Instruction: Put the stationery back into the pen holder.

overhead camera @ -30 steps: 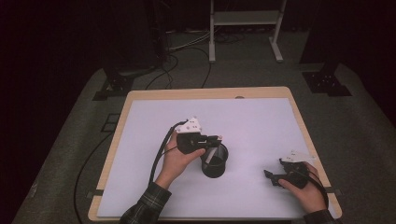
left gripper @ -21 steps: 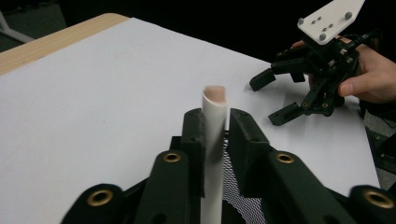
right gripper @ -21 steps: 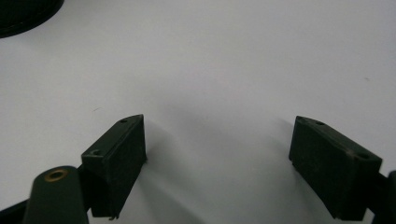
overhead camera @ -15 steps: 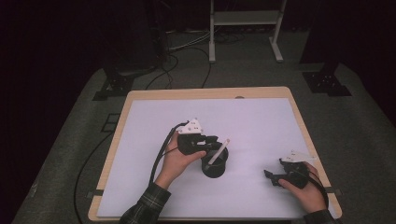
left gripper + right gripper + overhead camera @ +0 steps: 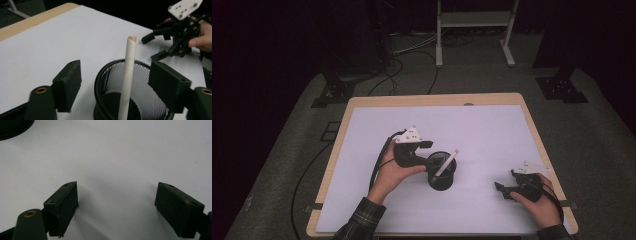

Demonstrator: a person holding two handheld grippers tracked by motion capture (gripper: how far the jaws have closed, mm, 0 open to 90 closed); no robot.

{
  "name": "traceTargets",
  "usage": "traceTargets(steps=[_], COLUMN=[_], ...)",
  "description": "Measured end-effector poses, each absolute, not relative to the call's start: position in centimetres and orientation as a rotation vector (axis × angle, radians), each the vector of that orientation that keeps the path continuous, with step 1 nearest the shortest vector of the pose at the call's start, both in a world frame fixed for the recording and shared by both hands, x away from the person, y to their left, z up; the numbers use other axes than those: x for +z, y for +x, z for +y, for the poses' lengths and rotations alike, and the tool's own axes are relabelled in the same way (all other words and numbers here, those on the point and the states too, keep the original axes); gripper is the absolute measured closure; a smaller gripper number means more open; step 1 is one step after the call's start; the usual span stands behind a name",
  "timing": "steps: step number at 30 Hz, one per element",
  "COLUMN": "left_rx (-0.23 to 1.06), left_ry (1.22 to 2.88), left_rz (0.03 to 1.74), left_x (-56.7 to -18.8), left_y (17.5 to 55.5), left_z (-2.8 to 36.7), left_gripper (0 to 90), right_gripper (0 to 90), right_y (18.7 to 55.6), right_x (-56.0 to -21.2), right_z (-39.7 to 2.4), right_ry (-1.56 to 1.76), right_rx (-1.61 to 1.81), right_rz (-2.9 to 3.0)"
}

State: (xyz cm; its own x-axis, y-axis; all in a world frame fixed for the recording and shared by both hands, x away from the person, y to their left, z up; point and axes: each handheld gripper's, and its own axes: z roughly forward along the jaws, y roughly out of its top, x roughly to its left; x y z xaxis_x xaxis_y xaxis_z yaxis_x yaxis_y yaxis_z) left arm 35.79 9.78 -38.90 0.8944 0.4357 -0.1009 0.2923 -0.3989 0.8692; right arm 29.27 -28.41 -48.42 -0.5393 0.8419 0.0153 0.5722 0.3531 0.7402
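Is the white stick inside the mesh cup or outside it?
Inside: the stick stands in the cup, leaning on its rim, top poking out.

Pen cup (image 5: 130, 100): black wire mesh, looks metal, smooth glossy rim, fine weave catching light inside. Pen (image 5: 128, 82): white, matt, looks plastic, pinkish tip. Table (image 5: 432, 100): pale wood edge, smooth; top covered by white sheet (image 5: 462, 130), matt, paper-like or laminate, can't tell. Left gripper (image 5: 113, 87): matt black plastic, pads rough and foam-like, brass-coloured metal inserts. Right gripper (image 5: 117, 207): same matt black plastic, scuffed pads, light grey plastic plate on top. Sleeve (image 5: 362, 220): plaid cloth. Floor (image 5: 287, 150): grey, rough, carpet-like.
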Motion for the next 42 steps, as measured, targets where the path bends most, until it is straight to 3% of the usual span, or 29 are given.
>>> traceTargets(steps=[14,42], left_rx=[0.233,0.348], left_ry=[2.077,2.249], left_rz=[0.632,0.860], left_x=[-39.7,-45.7], left_y=[34.1,30.6], left_z=[14.3,22.5], left_gripper=[10.5,9.3], right_gripper=[17.4,17.5], right_y=[29.2,29.2], right_x=[-48.4,-48.4], right_z=[-28.4,-28.4], right_ry=[1.248,1.248], right_rx=[1.011,1.010], right_rz=[2.250,2.250])
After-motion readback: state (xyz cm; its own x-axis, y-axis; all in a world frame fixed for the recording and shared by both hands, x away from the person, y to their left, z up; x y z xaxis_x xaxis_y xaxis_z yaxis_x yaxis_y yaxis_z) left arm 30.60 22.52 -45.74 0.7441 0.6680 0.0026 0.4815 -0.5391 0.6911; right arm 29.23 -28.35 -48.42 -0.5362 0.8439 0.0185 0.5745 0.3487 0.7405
